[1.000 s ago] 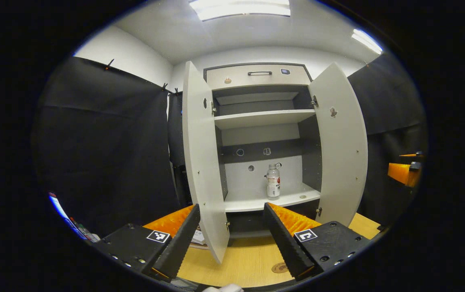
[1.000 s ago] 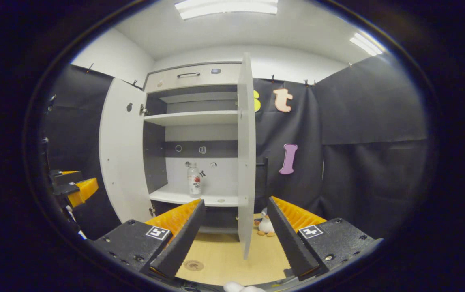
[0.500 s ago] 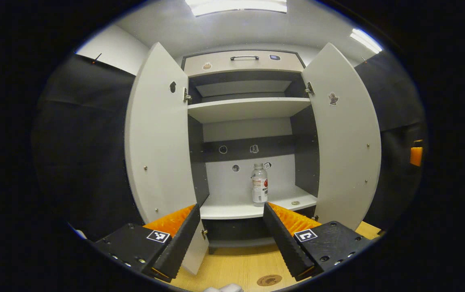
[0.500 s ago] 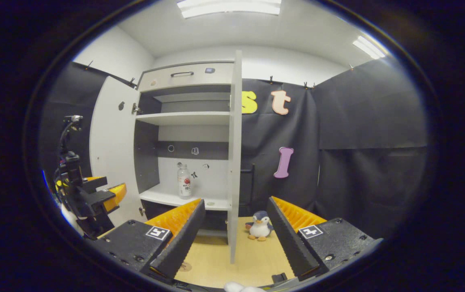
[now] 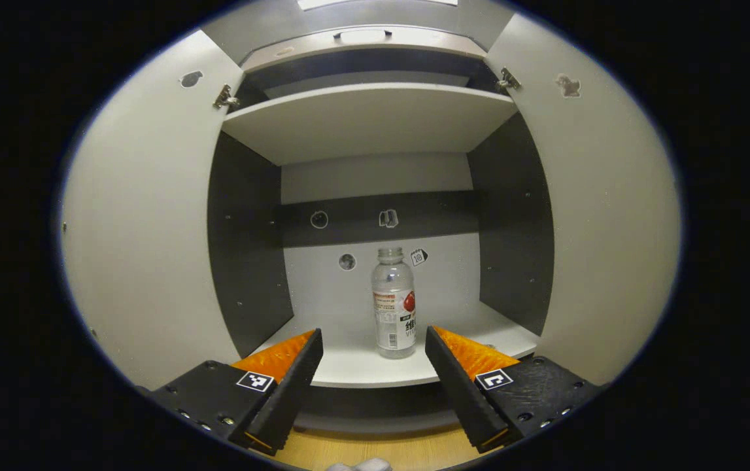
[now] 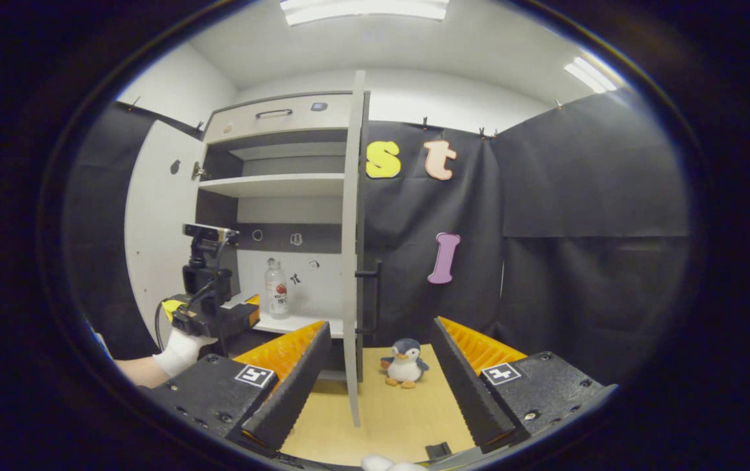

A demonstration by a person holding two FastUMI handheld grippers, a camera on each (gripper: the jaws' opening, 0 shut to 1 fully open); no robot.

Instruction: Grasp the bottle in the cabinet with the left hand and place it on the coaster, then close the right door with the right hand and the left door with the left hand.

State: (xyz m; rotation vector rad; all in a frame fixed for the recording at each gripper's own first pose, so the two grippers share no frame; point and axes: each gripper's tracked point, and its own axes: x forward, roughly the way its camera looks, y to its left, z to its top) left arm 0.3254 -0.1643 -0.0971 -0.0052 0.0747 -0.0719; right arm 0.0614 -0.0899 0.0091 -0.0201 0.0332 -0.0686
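A clear bottle (image 5: 394, 304) with a red-and-white label stands upright on the cabinet's lower shelf (image 5: 348, 366). My left gripper (image 5: 373, 333) is open just in front of the shelf edge, the bottle a little beyond and between its fingers, untouched. The left door (image 5: 146, 229) and right door (image 5: 610, 216) stand wide open on either side. In the right gripper view the bottle (image 6: 276, 297) shows on the shelf, with the left gripper (image 6: 244, 314) held by a white-gloved hand (image 6: 178, 350) just before it. My right gripper (image 6: 380, 325) is open and empty, facing the edge of the right door (image 6: 350, 261).
A dark bar handle (image 6: 371, 297) sits on the right door's outer face. A small penguin toy (image 6: 404, 363) stands on the wooden table (image 6: 388, 418) to the right of that door. An upper shelf (image 5: 368, 118) and a drawer (image 6: 276, 121) top the cabinet.
My left gripper has moved forward between the open doors, close to the bottle. The right gripper has drifted rightward, so the right door is now seen edge-on.
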